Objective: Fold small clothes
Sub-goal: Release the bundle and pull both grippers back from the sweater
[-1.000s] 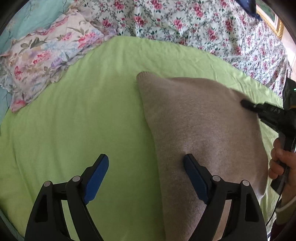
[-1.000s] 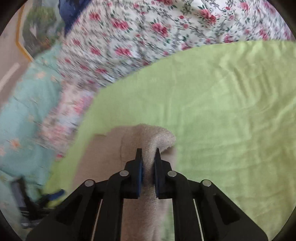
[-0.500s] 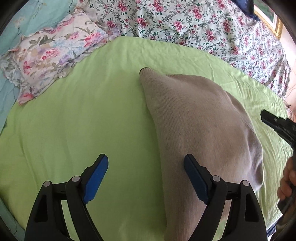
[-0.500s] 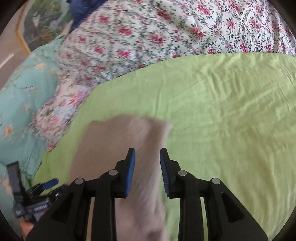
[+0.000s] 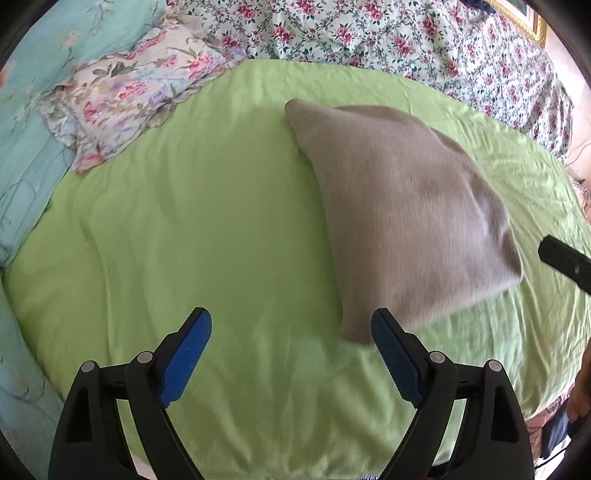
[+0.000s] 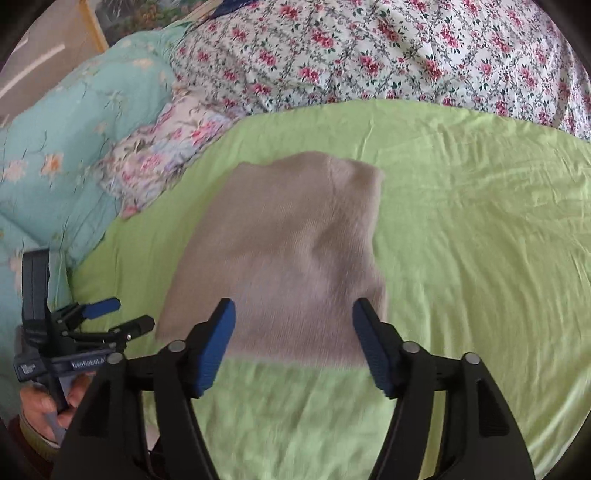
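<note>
Folded beige garment (image 6: 291,258) lies flat on green sheet (image 6: 461,229); right hand-held gripper (image 6: 293,343) opening, left hand-held gripper (image 5: 291,354) opening, both released, nothing grasped

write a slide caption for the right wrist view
Right gripper jaws opening, nothing between them, above a folded beige knit on the green sheet.

A bed covered by a wrinkled lime-green cotton sheet (image 5: 207,229) fills both views in soft daylight. Behind it lies a white quilt printed with small pink roses (image 6: 388,55). At the left sit a frilled pillow with a pastel flower print (image 5: 129,99) and a turquoise quilted cover with pale blossoms (image 6: 74,122). A gold picture frame (image 5: 532,22) hangs on the wall beyond.
</note>
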`<state>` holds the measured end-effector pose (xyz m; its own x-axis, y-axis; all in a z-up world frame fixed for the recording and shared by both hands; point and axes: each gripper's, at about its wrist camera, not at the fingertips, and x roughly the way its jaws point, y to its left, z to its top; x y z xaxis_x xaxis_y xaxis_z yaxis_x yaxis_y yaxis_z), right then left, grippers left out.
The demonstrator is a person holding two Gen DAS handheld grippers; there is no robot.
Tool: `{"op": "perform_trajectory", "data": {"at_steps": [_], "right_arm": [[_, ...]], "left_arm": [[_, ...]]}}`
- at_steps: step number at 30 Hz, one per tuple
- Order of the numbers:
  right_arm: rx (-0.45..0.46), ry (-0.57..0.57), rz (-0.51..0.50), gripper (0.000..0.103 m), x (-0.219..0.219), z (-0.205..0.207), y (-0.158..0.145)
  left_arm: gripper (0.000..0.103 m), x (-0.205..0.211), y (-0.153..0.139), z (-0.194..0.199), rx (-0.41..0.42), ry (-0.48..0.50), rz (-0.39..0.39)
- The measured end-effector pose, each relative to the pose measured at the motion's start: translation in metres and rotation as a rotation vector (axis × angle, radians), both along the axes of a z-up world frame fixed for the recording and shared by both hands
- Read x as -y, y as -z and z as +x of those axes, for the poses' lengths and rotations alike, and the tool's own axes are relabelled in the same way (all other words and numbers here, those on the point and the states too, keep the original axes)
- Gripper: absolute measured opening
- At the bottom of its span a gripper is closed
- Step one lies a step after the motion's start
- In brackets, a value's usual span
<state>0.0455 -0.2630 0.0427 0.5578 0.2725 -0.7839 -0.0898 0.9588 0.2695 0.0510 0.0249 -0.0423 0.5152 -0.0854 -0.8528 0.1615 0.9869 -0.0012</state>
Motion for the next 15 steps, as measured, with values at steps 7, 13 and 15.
{"op": "perform_trajectory", "data": {"at_steps": [7, 13, 15], "right_arm": [[-0.064, -0.021, -0.002, 0.083, -0.009, -0.044, 0.016], [-0.098, -0.048, 0.004, 0.092, -0.013, -0.073, 0.022], [-0.104, -0.051, -0.004, 0.093, -0.013, -0.078, 0.023]], "left_arm": [[0.089, -0.001, 0.009, -0.022, -0.058, 0.006, 0.050], [0.089, 0.001, 0.005, -0.047, -0.039, 0.026, 0.102], [0.089, 0.003, 0.001, -0.055, -0.027, 0.038, 0.117]]}}
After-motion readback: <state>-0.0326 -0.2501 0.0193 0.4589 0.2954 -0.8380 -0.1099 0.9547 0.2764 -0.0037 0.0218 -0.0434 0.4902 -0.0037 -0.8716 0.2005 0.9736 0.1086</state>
